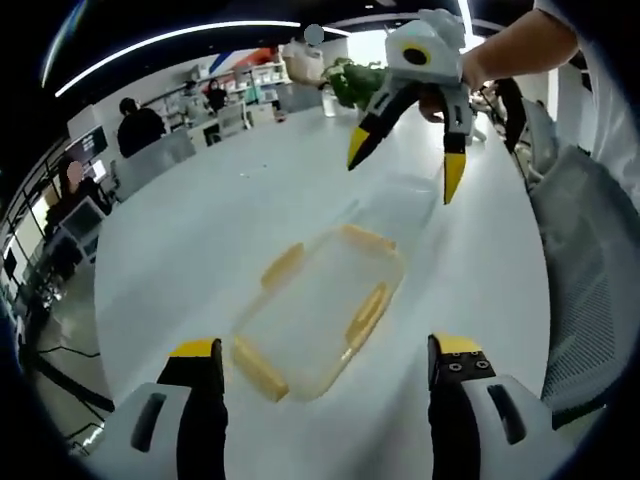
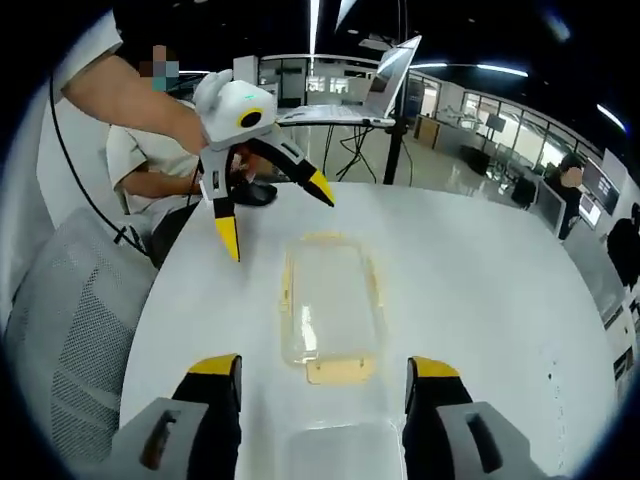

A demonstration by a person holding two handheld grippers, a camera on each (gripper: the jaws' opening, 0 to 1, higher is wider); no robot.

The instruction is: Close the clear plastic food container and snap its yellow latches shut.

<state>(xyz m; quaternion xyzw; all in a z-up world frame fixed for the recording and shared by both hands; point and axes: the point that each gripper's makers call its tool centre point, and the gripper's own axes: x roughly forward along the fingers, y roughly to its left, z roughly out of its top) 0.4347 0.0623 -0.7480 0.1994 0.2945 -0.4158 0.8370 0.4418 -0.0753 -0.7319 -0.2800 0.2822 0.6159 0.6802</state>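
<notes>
A clear plastic container [image 1: 318, 308] [image 2: 330, 295] with yellow latches [image 1: 365, 315] [image 2: 338, 371] splayed outward lies on the white table [image 1: 200, 230] [image 2: 480, 290]. A second clear plastic piece [image 1: 390, 205] [image 2: 335, 445] lies just beyond it, at the right gripper's end. My left gripper [image 1: 325, 350] [image 2: 275, 214] hovers open at one short end of the container. My right gripper [image 2: 325, 367] [image 1: 405, 170] hovers open at the opposite end, above the second clear piece. Neither gripper touches anything.
A grey mesh chair [image 1: 590, 260] [image 2: 70, 330] stands at the table's edge beside the person holding the grippers. A laptop [image 2: 365, 90] sits at the far edge of the table, and a plant [image 1: 350, 80] stands at the opposite end. People sit at desks in the background.
</notes>
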